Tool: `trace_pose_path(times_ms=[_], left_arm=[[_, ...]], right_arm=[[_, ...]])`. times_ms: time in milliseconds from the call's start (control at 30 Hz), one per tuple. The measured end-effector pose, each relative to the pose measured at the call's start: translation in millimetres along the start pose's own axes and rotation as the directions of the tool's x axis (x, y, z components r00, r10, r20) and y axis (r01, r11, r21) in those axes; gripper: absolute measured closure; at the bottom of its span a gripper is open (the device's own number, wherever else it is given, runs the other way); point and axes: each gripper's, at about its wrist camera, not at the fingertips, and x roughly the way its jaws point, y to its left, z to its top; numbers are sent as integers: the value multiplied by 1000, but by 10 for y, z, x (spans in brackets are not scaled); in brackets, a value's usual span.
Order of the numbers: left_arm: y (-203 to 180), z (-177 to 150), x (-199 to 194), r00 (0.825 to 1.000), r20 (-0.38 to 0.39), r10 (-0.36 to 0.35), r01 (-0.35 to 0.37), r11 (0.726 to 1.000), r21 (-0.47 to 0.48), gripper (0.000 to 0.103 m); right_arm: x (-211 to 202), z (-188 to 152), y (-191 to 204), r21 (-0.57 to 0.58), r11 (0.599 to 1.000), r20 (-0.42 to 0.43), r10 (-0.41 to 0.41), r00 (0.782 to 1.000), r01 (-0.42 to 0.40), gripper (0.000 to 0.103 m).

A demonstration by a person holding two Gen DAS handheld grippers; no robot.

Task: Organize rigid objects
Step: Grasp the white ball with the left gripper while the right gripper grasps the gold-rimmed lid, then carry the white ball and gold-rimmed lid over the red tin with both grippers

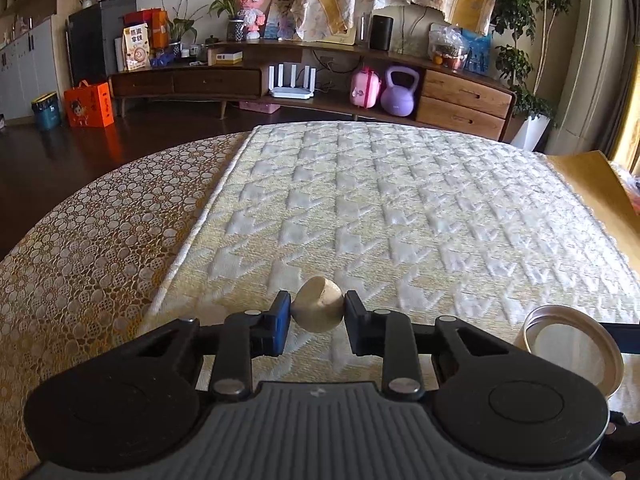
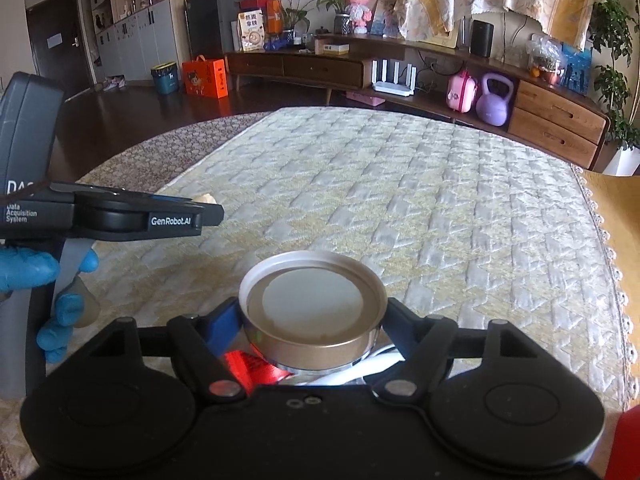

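At the bottom centre of the left wrist view, the left gripper (image 1: 318, 312) is pinching a small pale wooden ball (image 1: 317, 305) with one flat cut face, its two black pads pressing on either side of it just above the quilted cream mat (image 1: 400, 208). In the lower right of that view, a round tin (image 1: 576, 354) with a gold wall and a silvery rim is showing partly behind the gripper body. In the right wrist view, the right gripper (image 2: 314, 320) is closing on that same tin (image 2: 312, 308) at the lower centre of the frame, the pads touching its gold wall on the left and right; the tin is lying open side up, with a pale disc inside. Something red and white is showing beneath the tin, too hidden to name. At the left edge of that view, the left gripper (image 2: 208, 204) is reaching in sideways with the ball's tip just peeking past its end, and a hand in a blue glove (image 2: 52, 300) is wrapping around its grey handle. The mat is covering most of the round worktop (image 1: 80, 240), whose lace-patterned gold cloth is showing to the left. Farther back, across the dark floor, an orange box (image 1: 90, 104) is standing at the left, and a long wooden cabinet (image 1: 304, 80) is carrying a white router (image 1: 292, 82), a pink case (image 1: 365, 88) and a purple kettlebell (image 1: 398, 94) at the upper centre.
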Motion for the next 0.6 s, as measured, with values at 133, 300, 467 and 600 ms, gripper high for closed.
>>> trace_pose_path(times_ms=[133,300,467,600], left_arm=[[-58,-7,-147,1000,-7,-29,29,1000,-10,75],[-167,6,-406,997,-6,-74,74,997,-17,75],[-300,30,-661,993,0,-120,120,993,-14,75],[-427,11,-849,987,6,-163,163,987,-9,75]], right_arm=[[-168,-7,2,8,1000,14,7,1000,-7,28],[-451,-41,-23,10,1000,36,20,999,-21,27],[-766,-97,-93,7,1000,47,-6,999,6,27],[-1032,-193,-196,23,999,57,-29,998,28,27]])
